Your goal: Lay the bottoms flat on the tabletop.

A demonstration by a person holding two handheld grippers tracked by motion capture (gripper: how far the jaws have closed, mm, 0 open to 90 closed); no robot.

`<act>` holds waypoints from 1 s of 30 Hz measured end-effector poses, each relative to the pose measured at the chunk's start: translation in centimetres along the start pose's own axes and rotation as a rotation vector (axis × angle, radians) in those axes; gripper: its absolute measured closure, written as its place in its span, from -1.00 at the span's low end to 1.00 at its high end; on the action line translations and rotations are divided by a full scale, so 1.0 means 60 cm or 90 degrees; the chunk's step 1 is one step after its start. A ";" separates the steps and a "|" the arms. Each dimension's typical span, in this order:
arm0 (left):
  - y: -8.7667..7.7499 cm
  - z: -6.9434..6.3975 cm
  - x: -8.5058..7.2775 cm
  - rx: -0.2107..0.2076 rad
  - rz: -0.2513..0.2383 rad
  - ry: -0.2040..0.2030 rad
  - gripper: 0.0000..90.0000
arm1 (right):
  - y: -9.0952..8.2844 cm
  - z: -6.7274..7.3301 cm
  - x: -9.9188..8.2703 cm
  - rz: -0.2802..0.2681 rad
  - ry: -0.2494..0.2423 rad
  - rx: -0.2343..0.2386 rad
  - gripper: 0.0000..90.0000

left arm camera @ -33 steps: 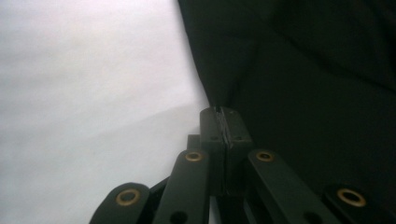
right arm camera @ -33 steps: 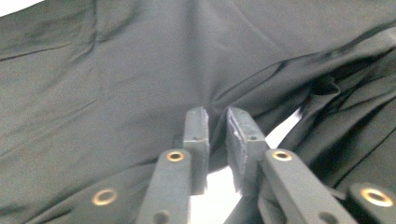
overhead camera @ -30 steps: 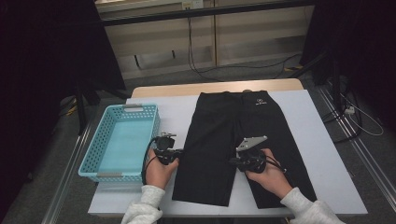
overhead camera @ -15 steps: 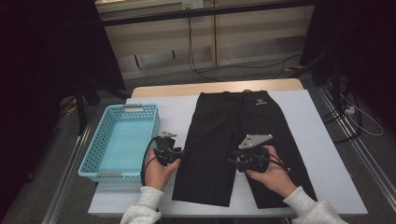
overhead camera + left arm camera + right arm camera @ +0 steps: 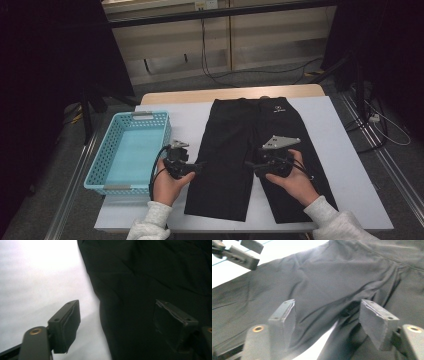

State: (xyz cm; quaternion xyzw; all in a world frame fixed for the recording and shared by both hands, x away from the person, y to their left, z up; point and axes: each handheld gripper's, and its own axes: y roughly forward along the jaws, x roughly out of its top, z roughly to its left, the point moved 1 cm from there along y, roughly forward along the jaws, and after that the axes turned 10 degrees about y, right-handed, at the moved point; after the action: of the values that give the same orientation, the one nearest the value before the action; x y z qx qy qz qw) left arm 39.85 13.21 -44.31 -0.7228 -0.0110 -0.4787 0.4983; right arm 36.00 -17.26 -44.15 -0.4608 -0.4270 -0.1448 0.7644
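Observation:
Black shorts [image 5: 250, 145] lie flat on the white table [image 5: 335, 145], waistband at the far end. My left gripper [image 5: 196, 166] hovers at the shorts' left edge, pointing right. Its jaws have just been opening and stand open [image 5: 120, 325]; the edge of the shorts [image 5: 150, 277] runs between them, and neither pad presses on it. My right gripper [image 5: 251, 166] points left over the crotch. Its jaws have also just been opening and stand open [image 5: 330, 321] above the fabric [image 5: 327, 285], where the two legs part.
A light blue mesh basket [image 5: 131, 150] stands at the table's left, close beside my left hand. Bare white table lies right of the shorts. The left gripper's jaws [image 5: 239, 252] appear at the top left of the right gripper view. Cables run on the floor beyond.
Both hands stay nearly in place over the shorts; the right one has shifted slightly. The shorts lie as before.

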 end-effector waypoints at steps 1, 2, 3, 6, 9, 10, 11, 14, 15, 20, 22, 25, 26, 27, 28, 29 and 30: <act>-0.001 0.000 0.000 -0.007 0.000 0.000 -0.57 | 0.000 -0.002 0.000 -0.001 0.002 -0.003 -0.40; -0.001 0.000 0.001 -0.007 0.001 -0.002 -0.60 | 0.000 -0.004 0.001 -0.002 0.003 -0.005 -0.41; -0.001 -0.001 0.001 -0.004 -0.001 0.001 -0.62 | -0.001 -0.005 0.001 -0.003 0.006 -0.006 -0.42; -0.001 -0.001 0.001 -0.012 -0.001 -0.002 -0.67 | -0.002 -0.011 0.002 -0.007 0.014 -0.010 -0.49; 0.000 -0.004 0.001 -0.026 0.003 -0.003 -0.73 | -0.004 -0.016 0.002 -0.012 0.023 -0.011 -0.54; -0.001 -0.005 0.001 -0.029 0.006 0.000 -0.75 | -0.005 -0.017 0.002 -0.014 0.028 -0.014 -0.54; 0.000 -0.006 0.000 -0.025 0.008 0.002 -0.76 | -0.005 -0.019 0.003 -0.017 0.027 -0.016 -0.54; 0.001 -0.006 -0.005 -0.021 0.022 0.006 -0.74 | -0.008 -0.023 0.003 -0.017 0.030 -0.017 -0.56; 0.001 -0.005 -0.006 -0.018 0.027 0.011 -0.72 | -0.008 -0.024 0.002 -0.018 0.030 -0.018 -0.56; 0.001 -0.004 -0.012 -0.009 0.031 0.016 -0.68 | -0.009 -0.024 0.003 -0.020 0.030 -0.019 -0.56; 0.004 -0.005 -0.013 -0.009 0.032 0.013 -0.68 | -0.009 -0.023 0.003 -0.021 0.029 -0.017 -0.56; 0.005 -0.005 -0.013 -0.007 0.034 0.018 -0.68 | -0.010 -0.022 0.003 -0.021 0.027 -0.017 -0.56; 0.005 -0.005 -0.013 -0.008 0.033 0.018 -0.68 | -0.010 -0.022 0.003 -0.021 0.027 -0.015 -0.56; 0.006 -0.005 -0.013 -0.007 0.032 0.018 -0.68 | -0.010 -0.022 0.003 -0.023 0.026 -0.016 -0.56; 0.006 -0.005 -0.013 -0.005 0.033 0.017 -0.68 | -0.010 -0.022 0.003 -0.024 0.026 -0.016 -0.56; 0.006 -0.005 -0.013 -0.006 0.032 0.018 -0.68 | -0.011 -0.022 0.003 -0.024 0.027 -0.016 -0.57; 0.006 -0.005 -0.013 -0.006 0.032 0.020 -0.68 | -0.011 -0.022 0.003 -0.024 0.027 -0.015 -0.57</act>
State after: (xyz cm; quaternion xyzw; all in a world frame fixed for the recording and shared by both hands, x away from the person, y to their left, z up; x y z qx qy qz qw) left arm 39.38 13.16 -45.12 -0.7175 0.0171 -0.4771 0.5072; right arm 36.40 -18.65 -43.90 -0.4586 -0.4178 -0.1739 0.7648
